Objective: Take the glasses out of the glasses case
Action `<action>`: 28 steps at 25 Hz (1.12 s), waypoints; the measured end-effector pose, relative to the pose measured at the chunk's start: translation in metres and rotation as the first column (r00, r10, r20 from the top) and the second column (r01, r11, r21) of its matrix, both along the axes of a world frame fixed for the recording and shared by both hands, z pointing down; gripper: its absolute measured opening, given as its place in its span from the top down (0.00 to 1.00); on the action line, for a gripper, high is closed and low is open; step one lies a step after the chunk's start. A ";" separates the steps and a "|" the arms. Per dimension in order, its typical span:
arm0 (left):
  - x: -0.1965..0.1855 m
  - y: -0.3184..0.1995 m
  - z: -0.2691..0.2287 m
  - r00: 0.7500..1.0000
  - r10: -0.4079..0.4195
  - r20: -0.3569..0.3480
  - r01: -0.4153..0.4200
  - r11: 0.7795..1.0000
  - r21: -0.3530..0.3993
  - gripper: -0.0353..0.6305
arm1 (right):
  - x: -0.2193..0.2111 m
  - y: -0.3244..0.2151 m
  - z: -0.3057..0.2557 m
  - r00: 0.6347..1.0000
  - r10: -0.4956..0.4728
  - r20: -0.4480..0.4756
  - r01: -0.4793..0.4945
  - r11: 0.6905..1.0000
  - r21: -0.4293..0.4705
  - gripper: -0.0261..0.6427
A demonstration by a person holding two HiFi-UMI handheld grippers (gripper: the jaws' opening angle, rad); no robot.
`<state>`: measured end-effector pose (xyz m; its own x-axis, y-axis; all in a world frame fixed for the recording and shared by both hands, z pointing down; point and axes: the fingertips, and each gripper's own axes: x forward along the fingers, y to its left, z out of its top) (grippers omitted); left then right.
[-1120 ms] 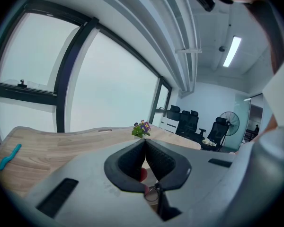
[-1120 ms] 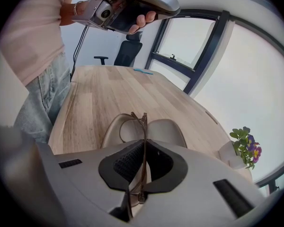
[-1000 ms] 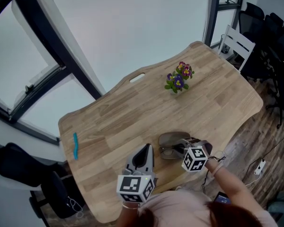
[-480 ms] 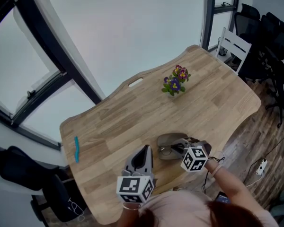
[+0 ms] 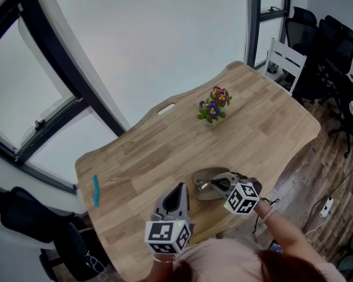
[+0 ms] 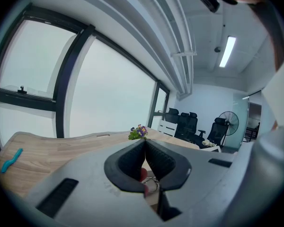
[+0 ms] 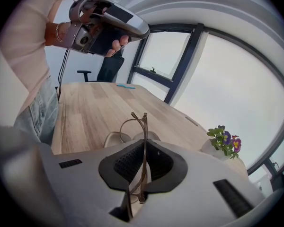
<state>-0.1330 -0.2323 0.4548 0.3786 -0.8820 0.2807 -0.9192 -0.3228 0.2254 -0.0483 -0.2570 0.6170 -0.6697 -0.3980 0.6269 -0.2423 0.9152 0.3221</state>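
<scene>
An open grey-brown glasses case [image 5: 208, 175] lies on the wooden table [image 5: 153, 151] near its front edge. My right gripper [image 5: 220, 184] is over the case and shut on thin metal-framed glasses [image 7: 143, 126]. The frame stands on edge between the jaws, and one wire lens rim [image 5: 206, 187] shows at the case. My left gripper [image 5: 180, 187] hovers to the left of the case, apart from it. In the left gripper view its pads [image 6: 132, 160] meet at the tips with nothing between them. A hand holds it up in the right gripper view.
A small pot of purple and yellow flowers [image 5: 210, 109] stands at mid-table. A blue strip [image 5: 95, 190] lies near the left edge. A white chair [image 5: 284, 59] and black office chairs [image 5: 323, 46] stand beyond the far right end. Windows run behind the table.
The head view has shifted a little, so the table sits slightly lower-left. Both grippers stay about where they were, the right one still shut on the glasses.
</scene>
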 end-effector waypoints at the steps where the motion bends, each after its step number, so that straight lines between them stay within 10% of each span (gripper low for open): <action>1: 0.001 0.000 -0.001 1.000 0.001 0.001 -0.001 1.000 0.002 0.94 | 0.001 0.000 -0.002 1.000 0.012 0.012 -0.012 1.000 0.000 0.94; 28: 0.013 0.016 -0.015 1.000 0.023 0.010 -0.023 0.999 0.026 0.94 | 0.029 0.005 -0.070 0.903 0.290 0.316 -0.291 0.956 -0.045 0.94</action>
